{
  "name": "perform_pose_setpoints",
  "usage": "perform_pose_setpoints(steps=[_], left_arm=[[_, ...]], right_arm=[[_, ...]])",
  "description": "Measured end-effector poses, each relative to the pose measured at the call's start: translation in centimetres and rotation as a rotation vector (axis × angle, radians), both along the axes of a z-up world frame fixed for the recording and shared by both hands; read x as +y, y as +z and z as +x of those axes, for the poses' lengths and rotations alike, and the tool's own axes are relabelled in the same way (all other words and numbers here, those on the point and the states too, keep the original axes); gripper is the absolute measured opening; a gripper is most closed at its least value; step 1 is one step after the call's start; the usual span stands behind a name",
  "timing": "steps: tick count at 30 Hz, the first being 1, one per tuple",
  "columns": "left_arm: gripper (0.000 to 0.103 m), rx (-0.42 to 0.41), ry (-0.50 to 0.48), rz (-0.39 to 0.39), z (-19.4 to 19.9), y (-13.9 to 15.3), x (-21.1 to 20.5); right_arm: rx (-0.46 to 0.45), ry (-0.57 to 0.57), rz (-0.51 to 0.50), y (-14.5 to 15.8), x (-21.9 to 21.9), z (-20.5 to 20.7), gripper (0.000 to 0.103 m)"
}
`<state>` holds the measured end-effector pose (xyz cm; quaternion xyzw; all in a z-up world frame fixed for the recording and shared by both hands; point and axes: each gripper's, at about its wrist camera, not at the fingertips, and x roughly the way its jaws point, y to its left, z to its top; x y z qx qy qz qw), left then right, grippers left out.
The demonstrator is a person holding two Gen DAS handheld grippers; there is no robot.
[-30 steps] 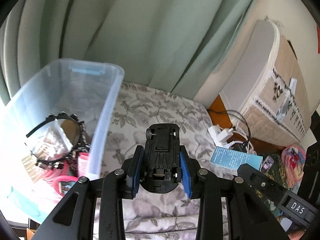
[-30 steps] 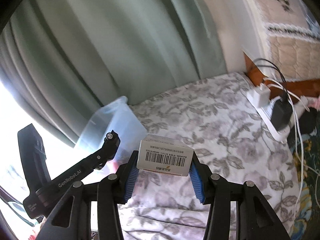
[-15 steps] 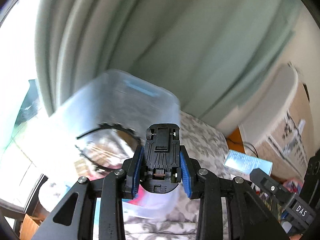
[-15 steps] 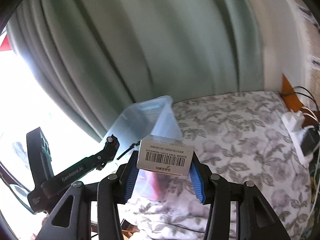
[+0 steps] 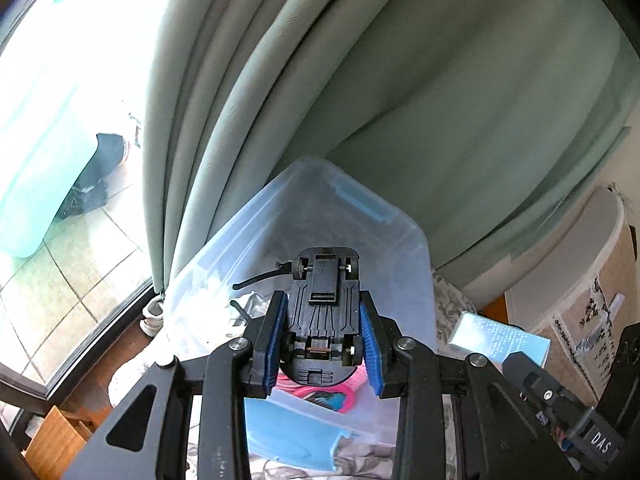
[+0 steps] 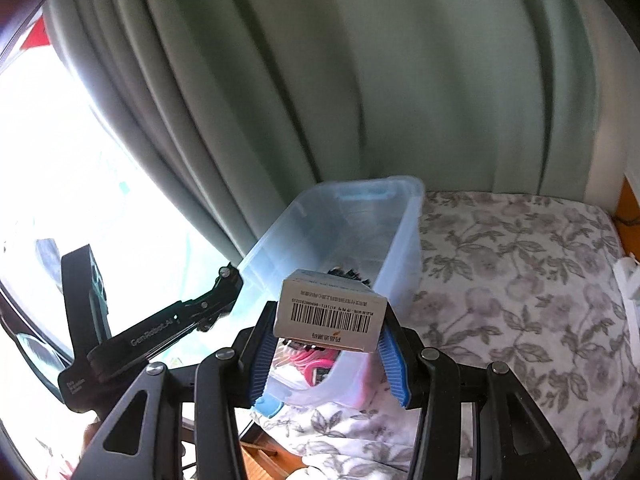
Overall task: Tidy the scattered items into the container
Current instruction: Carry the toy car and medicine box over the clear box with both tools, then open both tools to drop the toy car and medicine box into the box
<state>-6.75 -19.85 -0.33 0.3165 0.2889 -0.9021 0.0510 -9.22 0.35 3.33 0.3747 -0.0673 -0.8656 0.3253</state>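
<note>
Left gripper (image 5: 324, 344) clamps an upturned black toy car (image 5: 323, 312) by its 2 flanks above the clear plastic bin (image 5: 400, 248); rigid and light, it likely rides securely. Right gripper (image 6: 326, 350) pinches a white barcoded carton (image 6: 332, 316) by its ends near the bin's (image 6: 404, 240) rim; thin card probably crushes under pressure.

"DAS" (image 5: 600, 443) stands in white capitals on a black bracket at the lower right of the left wrist view. "GenRobot.AI" (image 6: 151, 333) runs in grey letters along the black arm of the left gripper, seen from the right wrist camera; smaller print lower on that arm is too blurred to read. The white box (image 6: 331, 312) between the right gripper's pads bears a barcode with a line of digits and Chinese characters, upside down and too small to make out, possibly a product code.
</note>
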Motion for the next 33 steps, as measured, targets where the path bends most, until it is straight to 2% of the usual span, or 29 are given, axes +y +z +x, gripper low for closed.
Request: perform_pose_setpoints(steps=[12, 29, 31, 33], left_arm=[[0.036, -0.010, 0.003, 0.009, -0.8, -1.2, -1.6], [0.036, -0.037, -0.013, 0.006, -2.5, -1.6, -1.9], [0.037, -0.032, -0.011, 0.001, -2.6, -1.5, -1.9], [0.045, -0.028, -0.012, 0.004, -2.7, -1.4, -1.9]], right_arm=[[-0.014, 0.087, 0.073, -2.1, -4.8, -1.3, 0.051], [-0.055, 0.081, 0.116, -4.0, -6.3, -3.8, 0.051], [-0.057, 0.078, 0.118, -4.1, -6.3, -3.9, 0.051], [-0.054, 0.075, 0.123, -4.1, -6.4, -4.0, 0.051]])
